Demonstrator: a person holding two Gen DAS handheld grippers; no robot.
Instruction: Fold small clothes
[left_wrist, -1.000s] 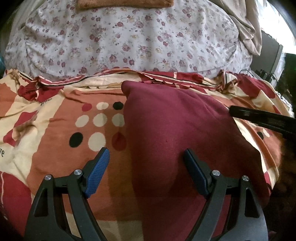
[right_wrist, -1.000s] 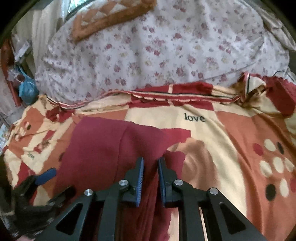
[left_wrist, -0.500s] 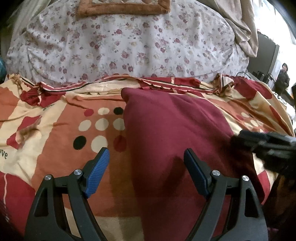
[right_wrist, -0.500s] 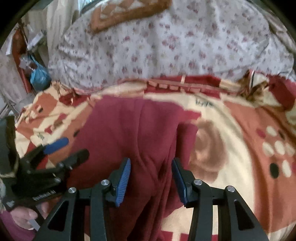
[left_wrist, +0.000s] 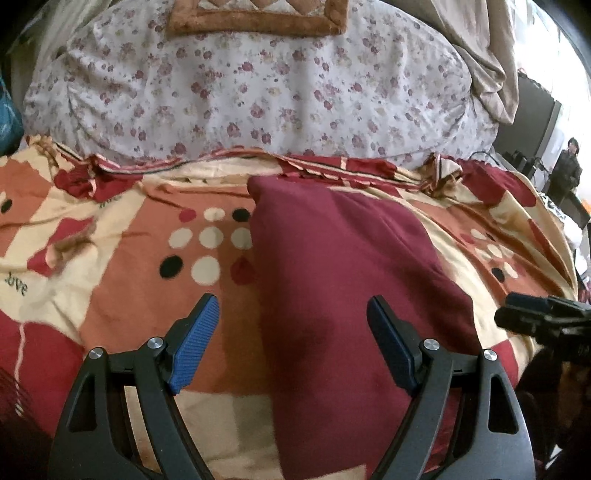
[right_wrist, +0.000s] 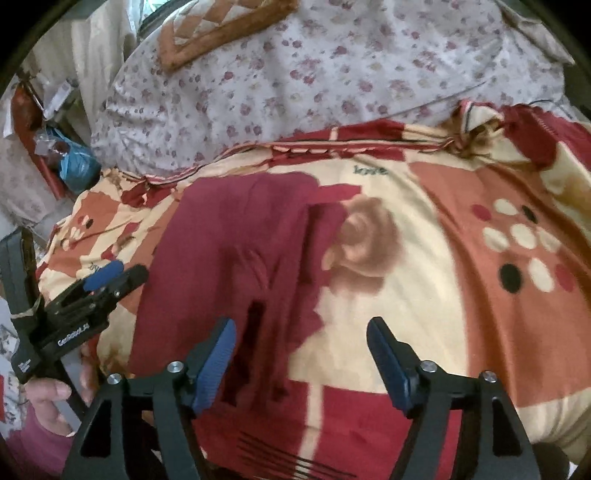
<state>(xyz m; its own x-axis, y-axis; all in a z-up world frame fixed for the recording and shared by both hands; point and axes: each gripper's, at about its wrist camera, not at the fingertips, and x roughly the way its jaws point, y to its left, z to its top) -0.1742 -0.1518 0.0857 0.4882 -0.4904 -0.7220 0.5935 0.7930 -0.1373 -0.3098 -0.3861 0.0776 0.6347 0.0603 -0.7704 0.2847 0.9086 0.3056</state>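
One maroon garment (left_wrist: 332, 280) is lying on the patterned bedspread (left_wrist: 122, 280), roughly in the middle of the bed, already doubled into a long strip running near to far. I'd guess it's around halfway: the lengthwise fold looks done, a crosswise fold or two still to go, and the right edge looks a bit rumpled.

Left gripper (left_wrist: 291, 343) hangs wide and empty over the near end of the strip. Right gripper (right_wrist: 301, 363) is opening right now, nothing pinched between its fingers, cloth lying loose beneath it.

Count: one garment, two grippers, one floral pillow (left_wrist: 258, 85) at the far end with one brown-bordered cloth (left_wrist: 258, 18) on top.
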